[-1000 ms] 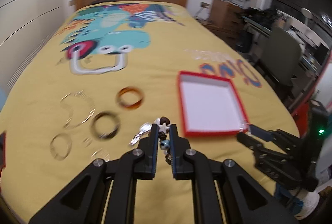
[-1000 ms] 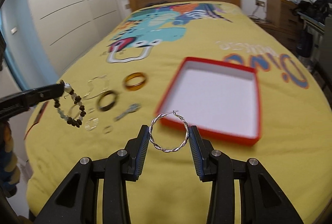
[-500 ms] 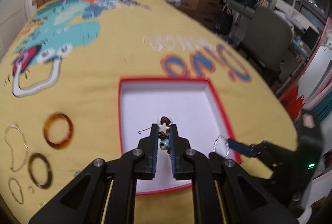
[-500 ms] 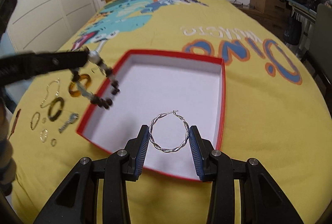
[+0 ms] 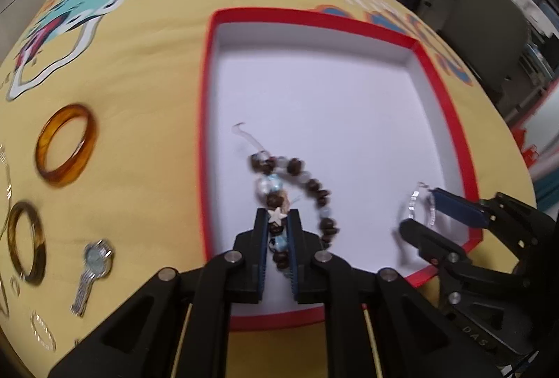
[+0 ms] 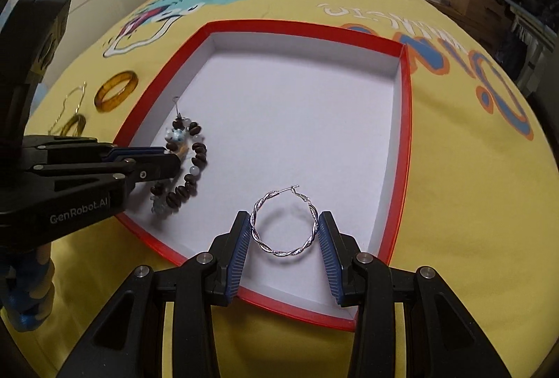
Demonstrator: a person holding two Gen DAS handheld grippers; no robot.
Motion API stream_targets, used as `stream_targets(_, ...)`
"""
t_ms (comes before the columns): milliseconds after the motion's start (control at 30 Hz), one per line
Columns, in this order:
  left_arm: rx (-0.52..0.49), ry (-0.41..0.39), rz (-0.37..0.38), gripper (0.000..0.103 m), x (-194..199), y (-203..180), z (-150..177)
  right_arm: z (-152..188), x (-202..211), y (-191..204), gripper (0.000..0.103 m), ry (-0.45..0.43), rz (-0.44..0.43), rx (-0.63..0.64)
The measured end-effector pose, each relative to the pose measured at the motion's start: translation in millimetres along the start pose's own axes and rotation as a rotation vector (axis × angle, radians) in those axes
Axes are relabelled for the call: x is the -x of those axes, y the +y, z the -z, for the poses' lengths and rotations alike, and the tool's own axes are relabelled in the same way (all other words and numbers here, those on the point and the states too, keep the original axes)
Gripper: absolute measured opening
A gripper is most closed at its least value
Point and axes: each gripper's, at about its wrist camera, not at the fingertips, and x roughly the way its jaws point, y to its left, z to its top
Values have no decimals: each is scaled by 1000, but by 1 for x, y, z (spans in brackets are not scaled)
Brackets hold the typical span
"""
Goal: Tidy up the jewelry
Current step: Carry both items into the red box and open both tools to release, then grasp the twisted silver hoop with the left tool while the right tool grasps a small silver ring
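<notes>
A shallow red box (image 5: 206, 119) (image 6: 405, 133) with a white floor lies on the yellow bedspread. My left gripper (image 5: 277, 215) (image 6: 171, 156) is low over its left part. The jaws are opening, and the pads still pinch a brown-and-blue beaded bracelet (image 5: 307, 182) (image 6: 195, 157) near its white star bead. The bracelet's loose loop rests on the box floor. My right gripper (image 6: 283, 217) (image 5: 421, 208) is shut on a twisted silver hoop earring (image 6: 276, 252) (image 5: 414, 199), which hangs just above the near right part of the floor.
Left of the box on the bedspread lie an amber bangle (image 5: 66, 149) (image 6: 117, 91), a dark bangle (image 5: 26, 241), a silver key-shaped piece (image 5: 94, 269), a thin gold ring (image 5: 43, 336) and a fine chain (image 6: 70, 101). A chair (image 5: 489, 18) stands past the bed's right edge.
Both grippers came from over the bedspread to over the red box and sank toward its floor. The bracelet's hanging loop now rests on the floor. The hoop stays gripped.
</notes>
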Motion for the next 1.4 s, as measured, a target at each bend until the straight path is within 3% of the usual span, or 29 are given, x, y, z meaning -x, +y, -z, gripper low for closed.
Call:
stream_targets(300, 114, 28, -82, 11, 16, 12, 31, -2, 5, 3, 40, 9, -25, 62)
stream_targets(733, 102, 5, -39, 13, 30, 18, 12, -1, 26, 3, 47, -6, -34, 36)
stream_targets(900, 88, -63, -2, 38, 55, 6, 8, 10, 61, -7, 51, -44, 3, 5)
stream_targets(1167, 53, -146, 33, 38, 110, -3, 21, 27, 109, 0, 51, -101, 12, -40)
stream_targets(1400, 63, -170, -40, 38, 168, 35, 72, 38, 147, 46, 51, -176, -45, -12)
